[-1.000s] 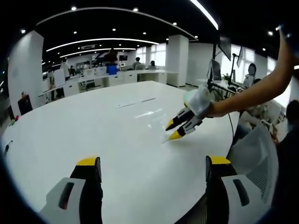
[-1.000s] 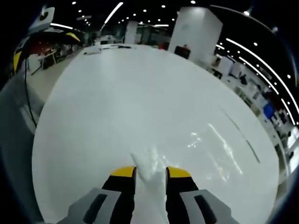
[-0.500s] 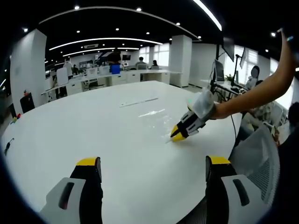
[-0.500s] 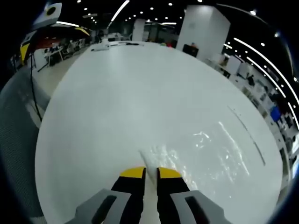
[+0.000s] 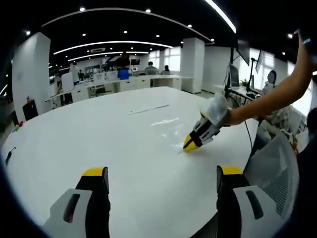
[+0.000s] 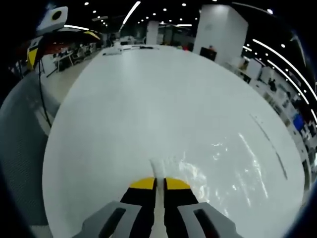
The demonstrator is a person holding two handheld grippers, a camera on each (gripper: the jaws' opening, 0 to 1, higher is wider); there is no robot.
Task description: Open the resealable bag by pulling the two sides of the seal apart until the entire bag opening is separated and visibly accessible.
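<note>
Clear bag (image 6: 218, 166) edge pinched by right tool (image 6: 159, 184) on white table (image 6: 148, 99).

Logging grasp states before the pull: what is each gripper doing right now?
Left gripper: open, holding nothing.
Right gripper: shut on the edge of the clear resealable bag lying on the white table.

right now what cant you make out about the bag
- Seal state: the clear bag is glare on the white table in the left gripper view; too faint.
- Pinched edge: in the right gripper view the right claw covers it.
- Far end of the bag: lost in reflections in the right gripper view.
</note>
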